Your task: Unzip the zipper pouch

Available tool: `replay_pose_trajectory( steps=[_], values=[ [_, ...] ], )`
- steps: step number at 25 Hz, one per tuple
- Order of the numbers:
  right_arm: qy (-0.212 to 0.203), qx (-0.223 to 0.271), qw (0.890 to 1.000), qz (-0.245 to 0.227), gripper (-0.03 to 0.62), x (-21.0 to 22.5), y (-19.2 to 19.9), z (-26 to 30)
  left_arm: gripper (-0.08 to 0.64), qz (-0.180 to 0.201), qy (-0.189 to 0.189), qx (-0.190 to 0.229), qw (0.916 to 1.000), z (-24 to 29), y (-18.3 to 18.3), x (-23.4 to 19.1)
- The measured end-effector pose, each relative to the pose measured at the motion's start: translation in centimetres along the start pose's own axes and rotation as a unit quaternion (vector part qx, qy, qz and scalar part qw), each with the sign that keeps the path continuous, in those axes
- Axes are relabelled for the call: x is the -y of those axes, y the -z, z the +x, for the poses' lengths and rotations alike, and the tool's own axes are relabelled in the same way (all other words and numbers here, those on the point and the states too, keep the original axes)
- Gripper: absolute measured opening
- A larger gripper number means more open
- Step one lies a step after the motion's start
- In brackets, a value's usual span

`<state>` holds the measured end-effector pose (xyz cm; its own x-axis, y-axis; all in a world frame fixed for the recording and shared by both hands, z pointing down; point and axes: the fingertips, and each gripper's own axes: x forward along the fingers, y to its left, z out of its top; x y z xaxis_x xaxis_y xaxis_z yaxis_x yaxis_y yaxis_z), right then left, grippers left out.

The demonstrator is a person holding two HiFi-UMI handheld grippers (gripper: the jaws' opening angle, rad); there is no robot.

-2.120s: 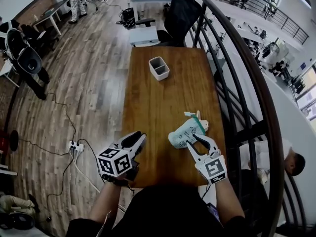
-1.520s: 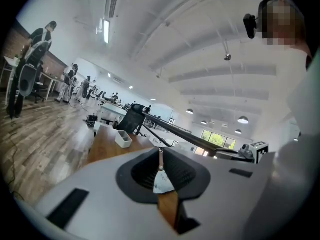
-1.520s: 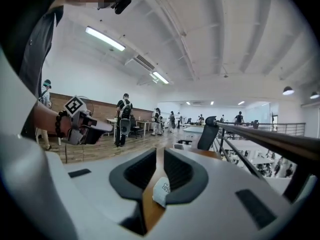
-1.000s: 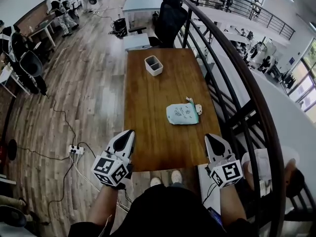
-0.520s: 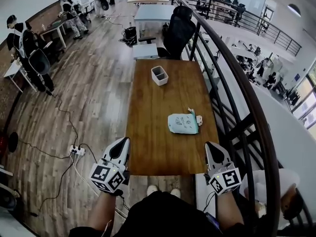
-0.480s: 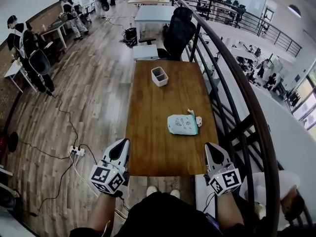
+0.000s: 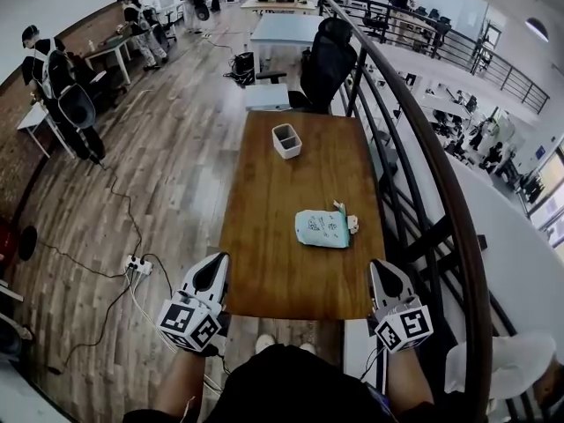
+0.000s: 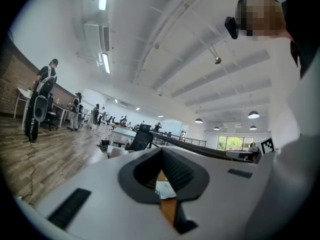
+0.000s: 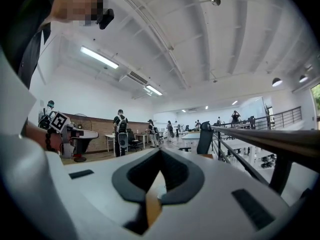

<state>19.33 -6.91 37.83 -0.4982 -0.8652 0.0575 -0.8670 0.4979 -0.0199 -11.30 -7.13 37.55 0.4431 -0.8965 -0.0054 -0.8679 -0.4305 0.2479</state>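
Right of center on the wooden table [image 7: 264, 192], the pouch [image 7: 322, 228] is lying flat, well apart from both grippers. Left gripper [image 7: 217, 263] is hovering at lower left by the table's near edge, jaws together, gripping nothing. Right gripper [image 7: 381, 268] is hovering at lower right, jaws together, empty. Gray bin [image 7: 285, 140] is sitting toward the top of the table.

Pale green pouch [image 7: 322, 228], brown wooden table [image 7: 278, 263].
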Motion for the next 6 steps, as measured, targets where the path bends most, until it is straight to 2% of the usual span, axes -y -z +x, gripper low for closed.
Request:
replay_pose_trajectory(
  steps=[6],
  values=[
    [0.001, 0.000, 1.000, 0.005, -0.006, 1.4, -0.1, 0.5, 0.012, 0.005, -0.002, -0.002, 1.0000, 1.2, -0.1, 0.8]
  ],
)
